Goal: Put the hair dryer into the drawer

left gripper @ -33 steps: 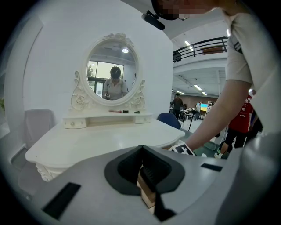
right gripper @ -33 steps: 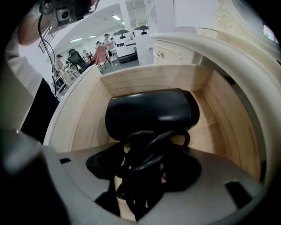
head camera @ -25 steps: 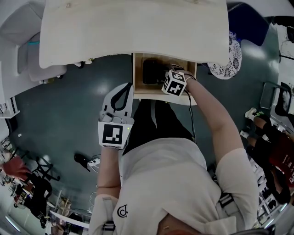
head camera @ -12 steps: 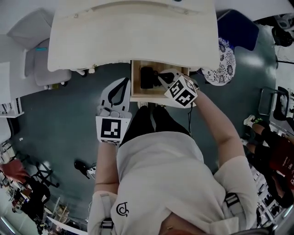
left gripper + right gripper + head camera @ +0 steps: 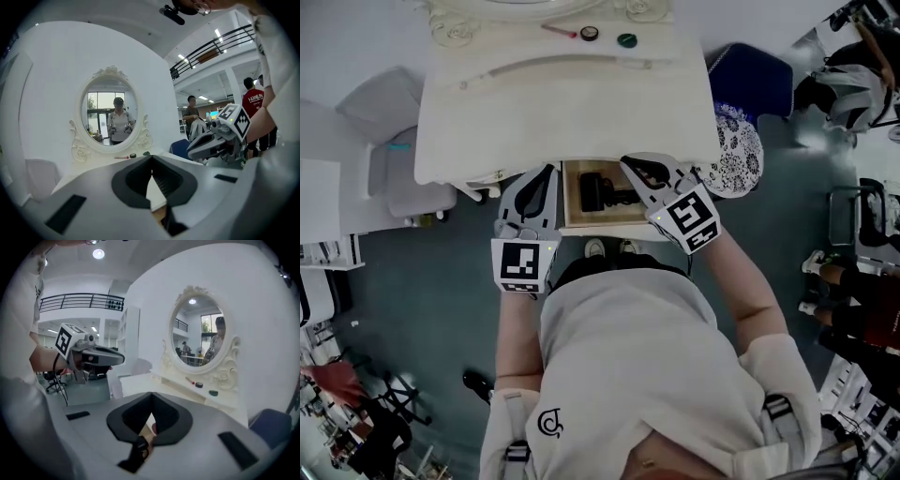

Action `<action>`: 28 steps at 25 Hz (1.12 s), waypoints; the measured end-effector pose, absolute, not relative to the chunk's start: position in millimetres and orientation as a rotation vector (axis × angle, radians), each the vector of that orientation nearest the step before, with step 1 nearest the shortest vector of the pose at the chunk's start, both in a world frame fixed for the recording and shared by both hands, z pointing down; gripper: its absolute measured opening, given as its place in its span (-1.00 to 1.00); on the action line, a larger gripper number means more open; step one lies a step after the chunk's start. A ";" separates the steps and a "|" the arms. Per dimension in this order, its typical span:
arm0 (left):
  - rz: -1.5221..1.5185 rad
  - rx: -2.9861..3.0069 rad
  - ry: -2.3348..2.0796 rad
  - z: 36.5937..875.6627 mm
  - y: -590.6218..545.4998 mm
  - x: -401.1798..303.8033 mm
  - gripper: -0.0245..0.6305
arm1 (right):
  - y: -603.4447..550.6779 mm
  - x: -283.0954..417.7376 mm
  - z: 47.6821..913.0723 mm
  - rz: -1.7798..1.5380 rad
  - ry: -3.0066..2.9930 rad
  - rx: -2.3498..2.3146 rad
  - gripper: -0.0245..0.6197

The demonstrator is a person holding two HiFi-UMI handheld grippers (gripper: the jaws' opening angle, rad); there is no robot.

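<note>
White counter against the wall, with an oval mirror in an ornate white frame on top. In a row at the mirror's foot, not touching: red stick, dark round item, green round item. Blue chair and patterned cushion to the right, pale chair to the left. Dark teal floor.

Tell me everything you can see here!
ornate white dressing table: 1, white, before the person
oval white-framed mirror: 1, white, atop the table
open wooden drawer: 1, light wood, under the tabletop
black hair dryer: 1, black, inside the drawer
small bits: 3, pink stick, black disc, green disc, by the mirror
blue chair: 1, blue, right of the table
round patterned cushion: 1, white-and-dark, beside the blue chair
left gripper: 1, grey, shut, empty, left of the drawer
right gripper: 1, grey, shut, empty, over the drawer's right side
</note>
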State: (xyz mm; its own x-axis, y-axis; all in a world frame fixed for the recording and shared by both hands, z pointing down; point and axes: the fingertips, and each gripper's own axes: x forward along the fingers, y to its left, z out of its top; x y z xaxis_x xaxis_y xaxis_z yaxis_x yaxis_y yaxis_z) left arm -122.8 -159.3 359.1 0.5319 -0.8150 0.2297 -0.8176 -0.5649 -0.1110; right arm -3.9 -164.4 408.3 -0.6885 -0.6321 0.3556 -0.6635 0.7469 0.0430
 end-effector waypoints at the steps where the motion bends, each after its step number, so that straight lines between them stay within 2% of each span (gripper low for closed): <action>1: 0.383 2.742 -1.464 355.0 -160.4 -122.4 -0.88 | -164.2 1.0 396.4 0.106 -2.611 1.039 -0.90; 6: 0.310 2.776 -1.445 334.6 -162.5 -110.4 -0.89 | -161.8 27.2 348.9 0.078 -2.676 1.285 -0.90; 14: 0.219 2.809 -1.370 307.8 -153.6 -90.2 -0.88 | -156.8 54.7 307.5 0.016 -2.719 1.390 -0.90; 28: 0.229 2.853 -1.386 292.9 -151.5 -85.8 -0.89 | -152.8 66.6 293.2 -0.077 -2.693 1.489 -0.91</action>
State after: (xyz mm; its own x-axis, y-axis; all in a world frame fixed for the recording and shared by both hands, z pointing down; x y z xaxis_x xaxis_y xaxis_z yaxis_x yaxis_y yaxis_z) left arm -85.8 -151.5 292.9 0.6099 -0.7845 0.1126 -0.7790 -0.6195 -0.0968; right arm 66.6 -152.8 293.2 -0.5305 -0.8471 0.0311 -0.8439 0.5312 0.0745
